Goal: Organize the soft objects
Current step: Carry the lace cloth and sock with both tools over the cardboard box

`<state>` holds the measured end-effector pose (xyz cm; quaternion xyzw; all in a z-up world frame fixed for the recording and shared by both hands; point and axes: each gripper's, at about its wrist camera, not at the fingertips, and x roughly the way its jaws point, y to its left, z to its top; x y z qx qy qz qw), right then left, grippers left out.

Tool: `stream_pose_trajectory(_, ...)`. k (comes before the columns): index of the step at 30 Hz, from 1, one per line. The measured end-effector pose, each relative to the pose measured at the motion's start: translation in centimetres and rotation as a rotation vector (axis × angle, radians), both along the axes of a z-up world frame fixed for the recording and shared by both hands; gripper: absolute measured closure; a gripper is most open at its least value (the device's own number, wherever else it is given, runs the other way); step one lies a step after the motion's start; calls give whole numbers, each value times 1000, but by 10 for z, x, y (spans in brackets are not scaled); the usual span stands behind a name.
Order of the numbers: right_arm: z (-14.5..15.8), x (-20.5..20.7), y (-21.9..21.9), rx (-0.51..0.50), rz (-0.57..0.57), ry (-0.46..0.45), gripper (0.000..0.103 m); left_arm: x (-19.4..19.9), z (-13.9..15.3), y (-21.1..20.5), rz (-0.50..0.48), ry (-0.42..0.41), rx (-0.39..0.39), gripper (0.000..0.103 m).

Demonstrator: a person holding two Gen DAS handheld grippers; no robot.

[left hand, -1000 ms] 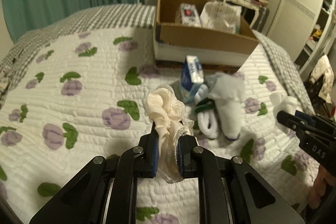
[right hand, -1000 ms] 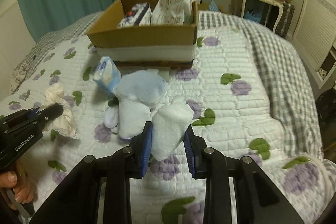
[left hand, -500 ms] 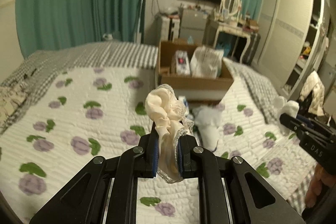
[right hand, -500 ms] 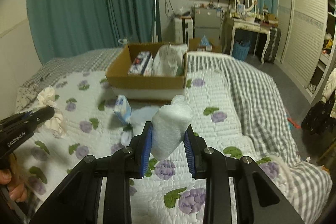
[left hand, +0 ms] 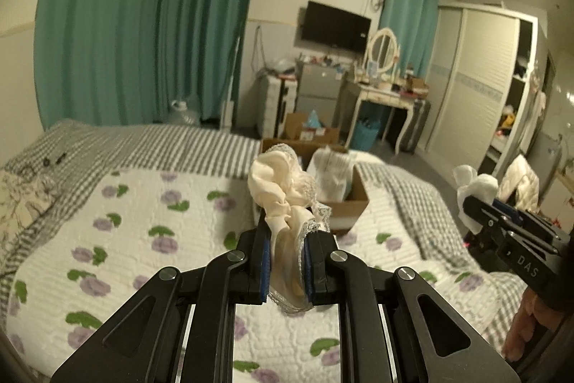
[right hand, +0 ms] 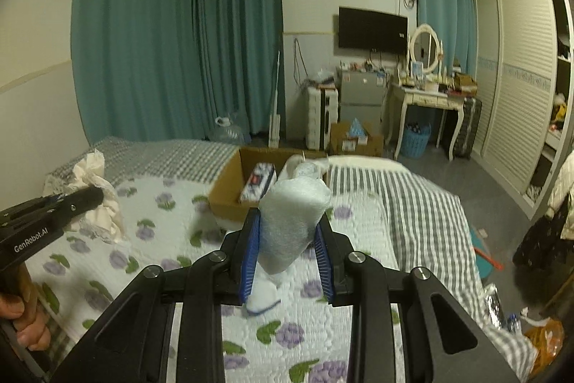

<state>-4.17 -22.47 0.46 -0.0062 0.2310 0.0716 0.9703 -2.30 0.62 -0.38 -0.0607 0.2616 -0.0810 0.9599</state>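
Bed (left hand: 107,203) with flower-print quilt below both tools, cardboard box (right hand: 229,185) at its far end. Left hand-held gripper (left hand: 286,261) clamped narrow on cream lace-trimmed cloth (left hand: 283,192), held up above the bed. Right hand-held gripper (right hand: 287,250) closed partway on white rolled sock (right hand: 292,221), possibly a towel. Writing: "GenRobot.AI" on the left tool, "DAS" on the right.

Both tools raised: left tool (left hand: 286,261) & right tool (right hand: 287,255) clamped (each gripping sth).
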Motion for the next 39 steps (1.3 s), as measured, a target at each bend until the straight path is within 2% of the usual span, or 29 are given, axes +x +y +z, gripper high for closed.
stream_pose_trajectory(10,28,16,6,11,12,-91,74,20,24,-7,-26,-67,17,90)
stream_pose_trajectory(19,42,50,14,-3,26,-127,74,64,33,-4,-12,-88,-3,90)
stream_pose_trajectory(29,28,111,7,-6,39,-94,74,119,24,-12,-16,-62,-1,90)
stream_pose_trajectory(39,-16,186,15,-24,62,-12,74,188,-7,-29,-27,11,16,89)
